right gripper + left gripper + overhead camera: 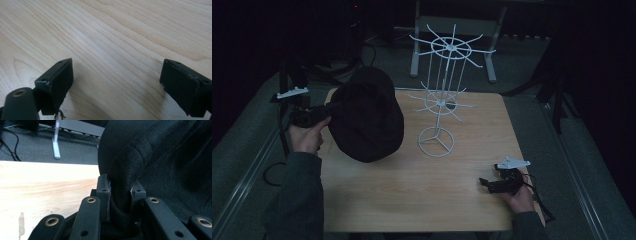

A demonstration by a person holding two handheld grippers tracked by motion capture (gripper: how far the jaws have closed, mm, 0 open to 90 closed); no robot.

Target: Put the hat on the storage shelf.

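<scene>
Jaws of our right gripper (117,82) stand wide apart with nothing between them, low over the wooden tabletop (412,195) near its front right corner. Farther off at the left edge, our left gripper (120,192) is clamped on a fold of the black hat (369,115). Beyond stands a white wire rack (442,95).

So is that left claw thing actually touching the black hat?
Touching. In the left gripper view, the left gripper has both jaws pressed against a fold of the black hat, with fabric pinched between them.
</scene>
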